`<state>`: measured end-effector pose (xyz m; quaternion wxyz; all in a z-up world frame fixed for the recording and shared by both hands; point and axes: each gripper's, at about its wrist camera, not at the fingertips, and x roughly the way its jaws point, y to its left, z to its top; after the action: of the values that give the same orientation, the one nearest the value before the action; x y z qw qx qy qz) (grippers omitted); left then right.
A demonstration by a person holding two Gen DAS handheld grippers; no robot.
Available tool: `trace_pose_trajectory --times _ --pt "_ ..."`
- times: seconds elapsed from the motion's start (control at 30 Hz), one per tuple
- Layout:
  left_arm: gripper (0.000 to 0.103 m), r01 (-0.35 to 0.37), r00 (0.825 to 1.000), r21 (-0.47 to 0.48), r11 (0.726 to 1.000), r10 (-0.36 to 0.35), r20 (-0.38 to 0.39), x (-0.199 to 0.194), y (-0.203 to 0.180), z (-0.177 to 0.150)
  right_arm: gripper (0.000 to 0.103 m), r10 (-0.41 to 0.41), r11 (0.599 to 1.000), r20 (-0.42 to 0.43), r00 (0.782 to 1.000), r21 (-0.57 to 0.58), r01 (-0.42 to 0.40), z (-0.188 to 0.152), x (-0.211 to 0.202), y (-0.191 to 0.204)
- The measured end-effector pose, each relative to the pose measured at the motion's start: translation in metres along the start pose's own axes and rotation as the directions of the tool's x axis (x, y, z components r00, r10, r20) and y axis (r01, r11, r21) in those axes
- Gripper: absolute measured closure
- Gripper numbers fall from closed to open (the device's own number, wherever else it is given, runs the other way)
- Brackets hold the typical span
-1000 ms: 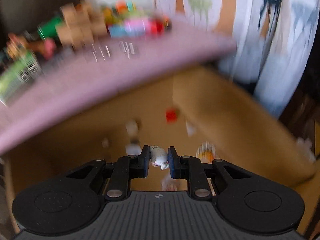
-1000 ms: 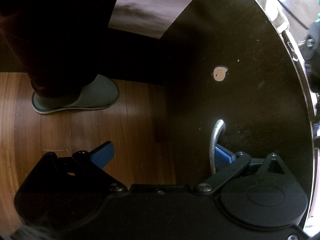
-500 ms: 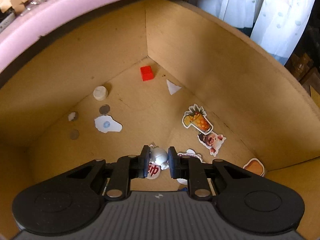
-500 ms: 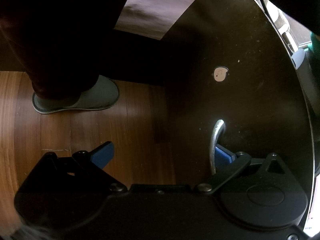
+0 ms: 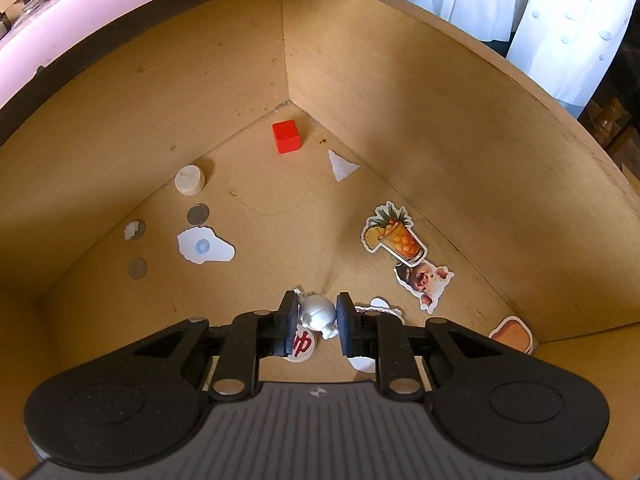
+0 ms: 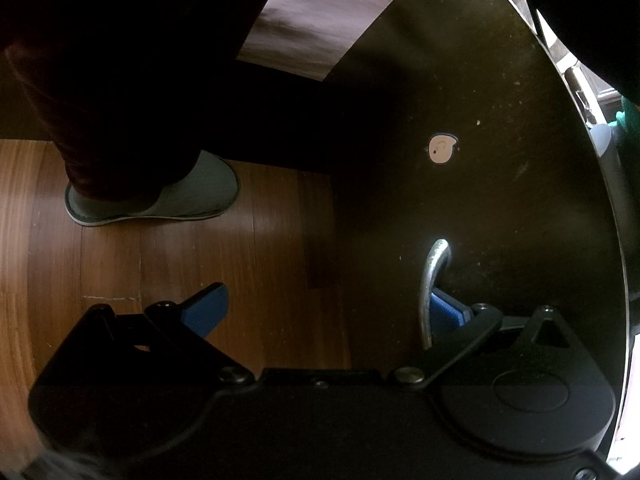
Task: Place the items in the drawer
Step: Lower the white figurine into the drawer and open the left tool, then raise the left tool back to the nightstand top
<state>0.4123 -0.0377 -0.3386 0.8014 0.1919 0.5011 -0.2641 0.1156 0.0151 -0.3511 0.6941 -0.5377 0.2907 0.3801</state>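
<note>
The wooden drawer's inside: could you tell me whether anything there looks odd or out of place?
Stickers, a cocktail sticker and a pig sticker among them, lie on the wooden drawer floor, plus torn white paper scraps.

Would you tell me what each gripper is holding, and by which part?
Left gripper: small white figurine, pinched at its sides. Right gripper: open, nothing held.

Drawer (image 5: 400,92) is pale tan wood inside. Red cube (image 5: 286,136), cream wooden disc (image 5: 189,179), white paper scrap (image 5: 341,165), silver-white figurine (image 5: 318,313). Drink sticker (image 5: 394,235) is orange and yellow (green leaves on top). Drawer front (image 6: 480,200) is dark brown-black, handle (image 6: 431,280) silver. Slipper (image 6: 192,196) grey, floor (image 6: 160,264) reddish-brown wood.
</note>
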Motion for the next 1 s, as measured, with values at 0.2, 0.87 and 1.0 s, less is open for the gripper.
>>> trace_pose_trajectory --times 0.2,0.87,1.0 --pt "0.06 -0.039 0.999 0.014 0.999 0.039 -0.004 -0.001 0.0 -0.002 0.0 0.0 1.0 -0.003 1.0 -0.001 0.0 0.0 0.0 0.0" --pt "0.041 0.064 0.933 -0.076 0.995 -0.033 0.357 -0.095 0.005 0.014 0.0 -0.004 1.0 -0.017 1.0 0.01 0.004 0.003 0.0 0.002" --pt "0.041 0.055 0.885 -0.084 0.995 -0.009 0.466 -0.121 0.006 0.016 0.0 -0.007 1.0 -0.019 1.0 0.013 0.007 0.003 0.0 0.003"
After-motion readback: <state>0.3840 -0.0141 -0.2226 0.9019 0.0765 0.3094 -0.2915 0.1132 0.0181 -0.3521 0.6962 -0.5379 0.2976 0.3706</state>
